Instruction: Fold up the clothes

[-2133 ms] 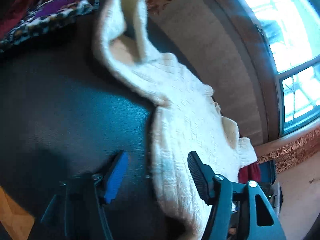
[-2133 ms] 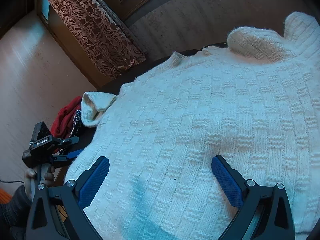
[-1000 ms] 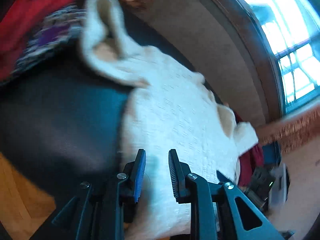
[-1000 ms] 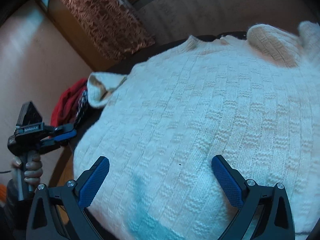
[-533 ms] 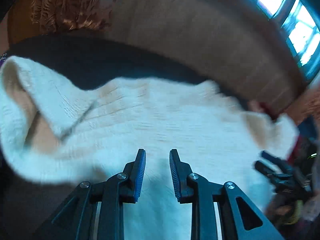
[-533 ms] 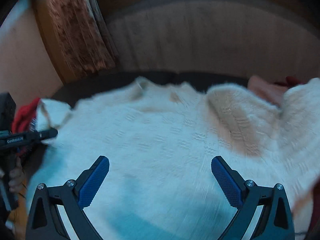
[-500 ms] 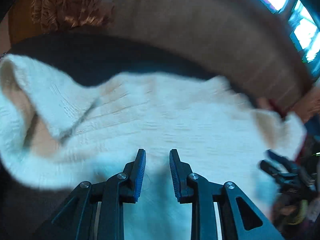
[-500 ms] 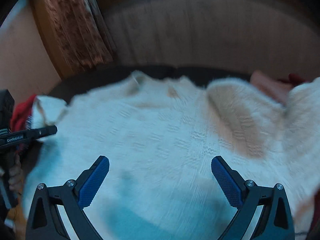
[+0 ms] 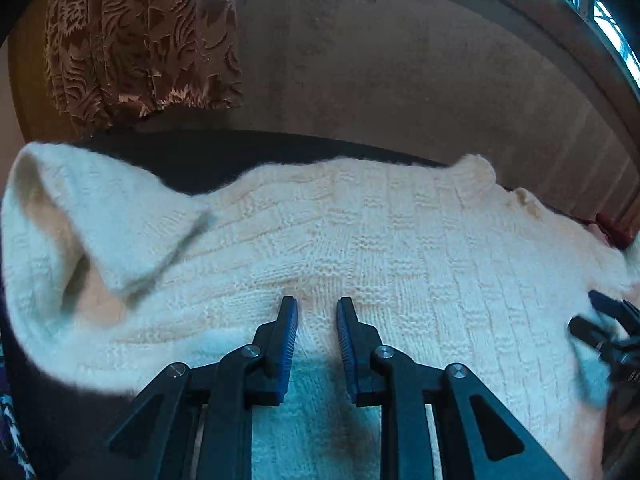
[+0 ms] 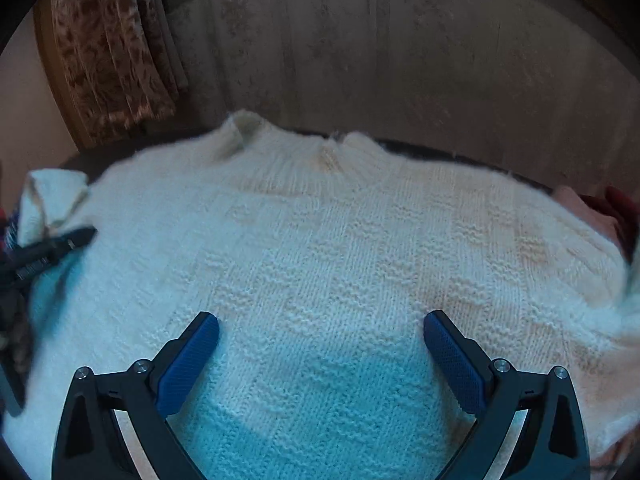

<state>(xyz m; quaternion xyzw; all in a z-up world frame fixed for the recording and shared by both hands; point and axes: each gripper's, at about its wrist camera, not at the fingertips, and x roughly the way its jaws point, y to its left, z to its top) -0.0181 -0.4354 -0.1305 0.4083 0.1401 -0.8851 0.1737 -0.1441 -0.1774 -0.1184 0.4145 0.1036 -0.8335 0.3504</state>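
A cream knitted sweater (image 9: pixel 400 240) lies spread on a dark surface, collar toward the far wall; it also fills the right wrist view (image 10: pixel 320 248). Its left sleeve (image 9: pixel 80 232) is folded over, cuff open. My left gripper (image 9: pixel 317 308) hovers low over the sweater's body with its jaws nearly closed, a narrow gap between them and no cloth in it. My right gripper (image 10: pixel 321 326) is wide open just above the middle of the sweater. Each gripper shows at the edge of the other's view: the right one (image 9: pixel 604 328) and the left one (image 10: pixel 52 248).
A brown patterned curtain (image 9: pixel 140 40) hangs at the back left, beside a grey-brown wall (image 10: pixel 400 60). Red clothing (image 10: pixel 616 208) lies at the sweater's right. A patterned cloth (image 9: pixel 12 420) lies at the far left. A bright window (image 9: pixel 600 12) is at the upper right.
Both grippers swung from the sweater's sides to face the collar and wall. The left gripper's jaws closed from wide open to a narrow gap about a second ago. The right stayed open.
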